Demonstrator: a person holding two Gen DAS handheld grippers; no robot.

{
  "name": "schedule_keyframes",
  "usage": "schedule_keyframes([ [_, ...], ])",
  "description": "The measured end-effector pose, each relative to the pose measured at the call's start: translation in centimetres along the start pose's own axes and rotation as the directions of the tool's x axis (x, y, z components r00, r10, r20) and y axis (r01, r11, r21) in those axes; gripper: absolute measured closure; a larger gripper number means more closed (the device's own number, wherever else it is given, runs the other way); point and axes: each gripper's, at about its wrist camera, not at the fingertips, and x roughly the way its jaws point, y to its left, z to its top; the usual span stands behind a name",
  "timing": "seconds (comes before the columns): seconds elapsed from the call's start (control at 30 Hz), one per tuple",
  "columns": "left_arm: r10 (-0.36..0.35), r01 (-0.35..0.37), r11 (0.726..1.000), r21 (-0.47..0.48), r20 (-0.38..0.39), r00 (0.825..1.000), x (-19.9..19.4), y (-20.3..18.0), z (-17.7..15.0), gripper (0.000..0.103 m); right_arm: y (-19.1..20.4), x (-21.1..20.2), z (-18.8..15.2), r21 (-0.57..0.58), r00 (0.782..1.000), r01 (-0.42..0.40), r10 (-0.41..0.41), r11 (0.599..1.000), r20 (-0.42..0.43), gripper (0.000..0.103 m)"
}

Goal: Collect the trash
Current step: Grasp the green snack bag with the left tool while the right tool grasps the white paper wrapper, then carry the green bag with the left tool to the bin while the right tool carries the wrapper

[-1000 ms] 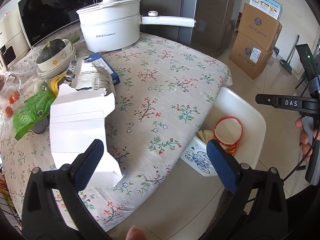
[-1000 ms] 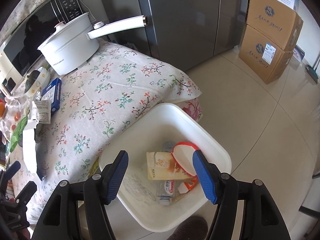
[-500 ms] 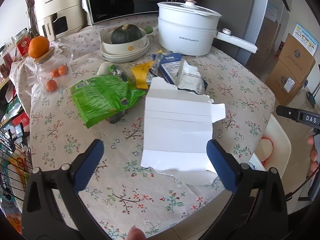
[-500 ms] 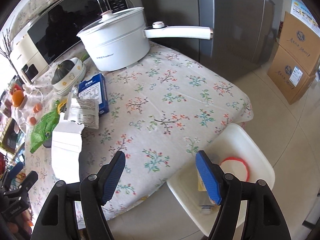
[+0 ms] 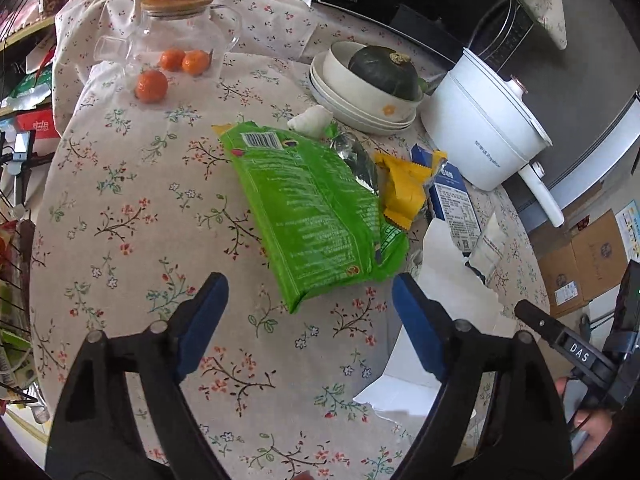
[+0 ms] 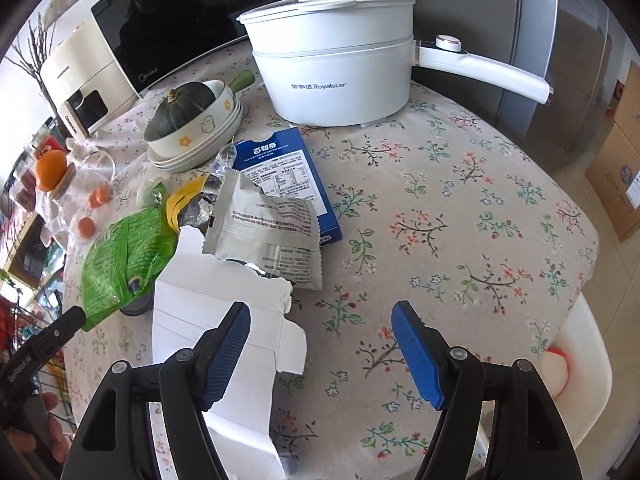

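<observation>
While we hold both grippers above the floral tablecloth (image 6: 460, 208), neither grips anything. Our left gripper (image 5: 308, 320) has its blue fingers spread wide, poised over the near end of the green snack bag (image 5: 316, 208), which lies flat on the cloth, barcode end away from us. Just beside the bag, on its right, a crumpled yellow wrapper (image 5: 404, 192) rests against a blue biscuit box (image 5: 452, 200). Our right gripper (image 6: 320, 344) is likewise wide apart, its left finger over the torn white carton (image 6: 224, 320) that lies flattened near the table edge. A silver foil wrapper (image 6: 272, 236) overlaps the carton's far edge and partly covers the blue box. Behind the trash stand a white electric pot (image 6: 336, 68) and a stack of bowls holding a dark green squash (image 6: 180, 108). Small oranges (image 5: 152, 86) sit near a glass jar (image 5: 180, 36) at the far left. Off the table's right edge, the white bin (image 6: 588, 364) sits lower down, a red-rimmed lid (image 6: 556, 372) inside it.
</observation>
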Motion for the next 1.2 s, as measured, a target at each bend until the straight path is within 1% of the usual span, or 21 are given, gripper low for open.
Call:
schedule_keyframes([
  [0.1,-0.031,0.032,0.998,-0.048,0.011,0.999,1.4,-0.3,0.6,0.030,0.5,1.2,0.6,0.016,1.000,-0.002,0.002,1.000,-0.002,0.028],
  [0.17,-0.046,0.047,0.995,-0.090,0.005,0.999,2.3,-0.3,0.8,0.037,1.0,1.9,1.0,0.016,1.000,-0.001,0.001,1.000,0.000,0.028],
  [0.2,-0.055,0.055,0.992,-0.110,0.001,0.998,2.7,-0.2,0.8,0.044,1.2,2.1,1.2,0.013,1.000,-0.004,0.004,1.000,0.006,0.028],
  [0.23,-0.059,0.058,0.991,-0.123,-0.002,0.998,3.0,-0.1,0.7,0.054,1.4,2.3,1.4,0.011,1.000,-0.004,0.004,1.000,0.010,0.028],
  [0.27,-0.044,0.043,0.991,-0.126,-0.005,0.999,3.1,-0.2,0.6,0.059,1.5,2.5,1.6,0.008,1.000,-0.005,0.005,1.000,0.016,0.028],
  [0.3,-0.036,0.035,0.992,-0.123,-0.007,0.999,3.2,-0.3,0.5,0.069,1.6,2.7,1.8,0.006,1.000,-0.008,0.008,1.000,0.025,0.028],
  [0.33,-0.043,0.042,0.992,-0.119,-0.003,0.999,3.1,-0.5,0.5,0.075,1.7,2.9,2.0,0.005,0.999,-0.014,0.013,1.000,0.033,0.028],
  [0.37,-0.043,0.043,0.993,-0.111,0.003,0.999,2.9,-0.7,0.5,0.078,1.7,3.2,2.2,0.007,0.999,-0.020,0.020,1.000,0.037,0.028],
  [0.43,-0.050,0.051,0.995,-0.086,0.013,0.999,2.4,-1.2,0.6,0.092,1.6,4.0,2.6,0.024,0.998,-0.049,0.048,0.999,0.033,0.028],
  [0.5,-0.079,0.079,0.994,-0.081,0.000,0.997,2.1,-1.3,0.8,0.095,1.3,5.0,2.9,0.051,0.995,-0.097,0.096,0.994,0.025,0.029],
  [0.6,-0.080,0.079,0.994,-0.072,-0.006,0.997,1.6,-1.3,0.6,0.097,1.0,6.1,2.9,0.081,0.992,-0.124,0.123,0.989,0.014,0.031],
  [0.67,-0.078,0.078,0.995,-0.060,-0.003,0.997,1.1,-1.4,0.5,0.099,0.7,6.5,2.9,0.097,0.990,-0.142,0.142,0.985,0.009,0.040],
  [0.8,-0.072,0.072,0.997,-0.018,0.024,0.997,-0.4,-1.8,0.5,0.100,0.3,6.7,2.8,0.105,0.987,-0.160,0.159,0.982,0.017,0.051],
  [0.87,-0.070,0.070,0.998,0.000,0.038,0.997,-1.0,-2.1,0.4,0.100,0.1,6.6,2.8,0.096,0.986,-0.168,0.166,0.981,0.020,0.067],
  [0.9,-0.073,0.072,0.997,0.008,0.044,0.996,-1.3,-2.1,0.4,0.100,0.1,6.6,2.7,0.091,0.985,-0.174,0.173,0.981,0.016,0.079],
  [0.93,-0.074,0.073,0.997,0.020,0.053,0.996,-1.6,-2.3,0.3,0.100,0.0,6.3,2.5,0.083,0.985,-0.170,0.169,0.982,0.011,0.084],
  [1.0,-0.054,0.051,0.998,0.047,0.071,0.996,-2.2,-2.5,0.1,0.100,-0.1,5.7,2.3,0.065,0.988,-0.156,0.156,0.986,0.014,0.085],
  [1.1,-0.070,0.067,0.997,0.048,0.079,0.994,-3.1,-2.4,-0.1,0.100,-0.4,4.0,2.3,0.030,0.989,-0.143,0.141,0.989,0.048,0.088],
  [1.2,-0.084,0.077,0.995,0.067,0.102,0.991,-4.2,-2.9,-0.3,0.100,-1.2,1.8,2.3,0.034,0.984,-0.155,0.151,0.987,0.091,0.088],
])
